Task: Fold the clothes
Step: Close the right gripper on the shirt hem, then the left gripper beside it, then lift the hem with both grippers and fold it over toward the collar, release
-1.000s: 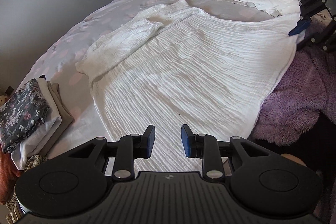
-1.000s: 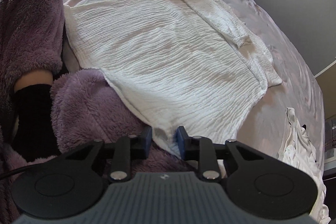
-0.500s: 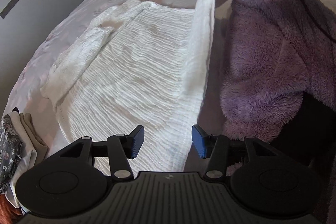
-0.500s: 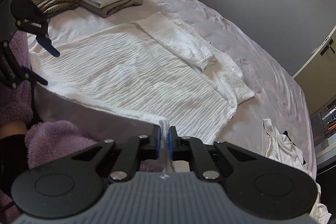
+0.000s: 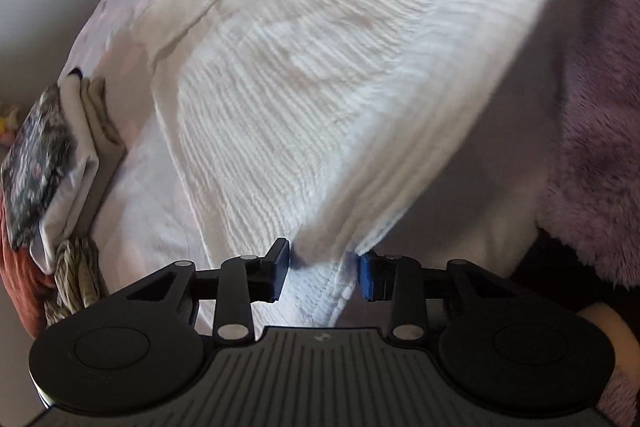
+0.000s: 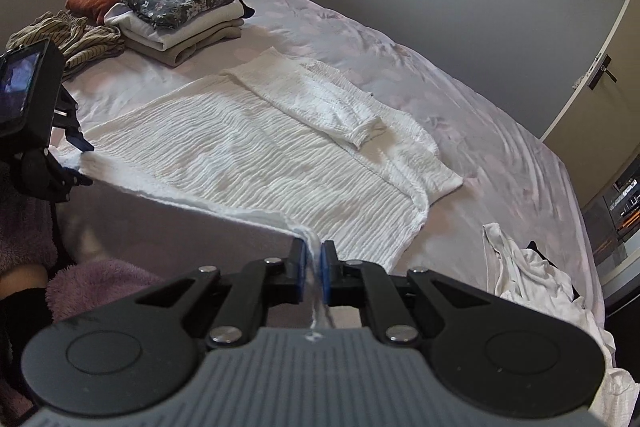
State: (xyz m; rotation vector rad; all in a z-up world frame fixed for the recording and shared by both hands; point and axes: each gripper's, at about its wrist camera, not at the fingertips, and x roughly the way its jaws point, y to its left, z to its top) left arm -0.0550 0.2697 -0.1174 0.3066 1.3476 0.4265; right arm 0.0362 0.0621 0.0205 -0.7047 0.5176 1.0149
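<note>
The white top [image 6: 256, 163] lay spread on the bed [image 6: 460, 99]. Its near hem was clamped in the right gripper [image 6: 313, 269], while the left gripper [image 5: 323, 273] was closing round the other corner, pads not yet pressing, presumably so the edge could be folded evenly.

Bare bed sheet [image 6: 460, 99] right of the white garment [image 6: 256, 163] lies open; folded stack [image 6: 180, 15] blocks its far-left corner

Since 1 second ago the right gripper [image 6: 314, 267] has clamped the near hem of the white garment [image 6: 256, 163] and lifted it off the bed. The left gripper [image 5: 322, 273] has dropped to the opposite corner, its jaws closing around the fabric.
</note>
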